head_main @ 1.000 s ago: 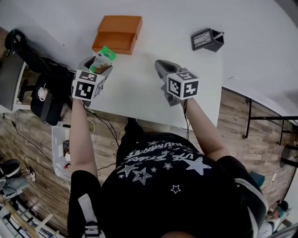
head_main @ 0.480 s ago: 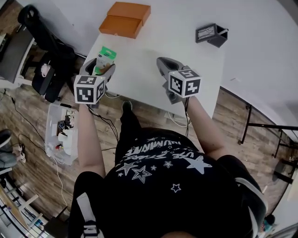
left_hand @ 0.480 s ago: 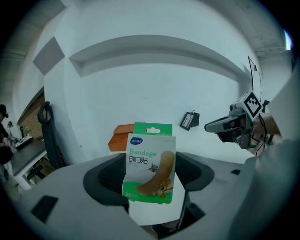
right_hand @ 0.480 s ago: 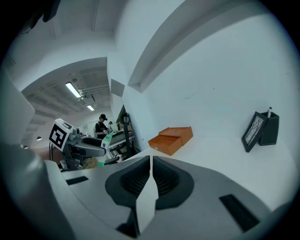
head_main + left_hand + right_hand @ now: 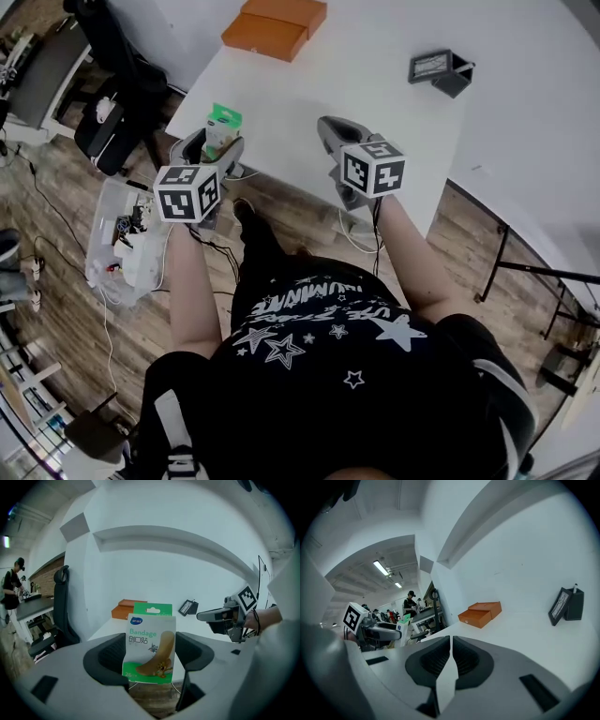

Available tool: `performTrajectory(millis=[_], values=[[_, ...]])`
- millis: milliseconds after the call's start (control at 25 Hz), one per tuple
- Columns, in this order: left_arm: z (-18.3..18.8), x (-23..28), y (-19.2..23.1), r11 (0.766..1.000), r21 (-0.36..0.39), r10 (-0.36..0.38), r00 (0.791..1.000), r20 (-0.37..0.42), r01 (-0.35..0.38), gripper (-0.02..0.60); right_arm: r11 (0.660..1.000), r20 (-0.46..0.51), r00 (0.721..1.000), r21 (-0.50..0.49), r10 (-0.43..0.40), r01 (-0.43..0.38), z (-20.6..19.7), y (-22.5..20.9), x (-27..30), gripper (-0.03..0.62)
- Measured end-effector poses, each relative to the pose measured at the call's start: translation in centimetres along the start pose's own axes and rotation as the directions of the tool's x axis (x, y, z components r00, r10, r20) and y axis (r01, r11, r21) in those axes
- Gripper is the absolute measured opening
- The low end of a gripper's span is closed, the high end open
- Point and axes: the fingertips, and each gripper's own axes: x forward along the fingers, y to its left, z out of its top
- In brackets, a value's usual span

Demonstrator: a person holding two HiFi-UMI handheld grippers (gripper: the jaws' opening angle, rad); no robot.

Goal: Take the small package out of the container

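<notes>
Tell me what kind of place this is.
Probably a shared lab or office workspace: a white table, a black office chair, a clear storage bin on the wood floor, and strip lights overhead.

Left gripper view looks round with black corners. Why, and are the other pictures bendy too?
Left gripper view: the wide-angle lens curves the wall ledge and darkens the corners, yet the bandage package is sharp enough to read. Right gripper view: same bending; the shut jaws look soft up close. Head view: the table edge bows slightly, light even.
</notes>
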Motion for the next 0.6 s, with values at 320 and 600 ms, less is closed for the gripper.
performTrajectory(millis=[320,600], values=[[-2.4,-2.4,-0.3,0.998,-0.06,0.013,1.0,0.009,-0.012,0.356,1.0,-0.022,0.999,-0.007,0.024,-0.024,-1.9,2.3,-0.3,0.051],[-3.9,-3.1,-0.1,0.994,-0.106,0.001,1.0,0.006,0.0,0.356,0.999,-0.036,0.999,-0.021,0.028,-0.029,-2.4,3.7,0.2,0.051]])
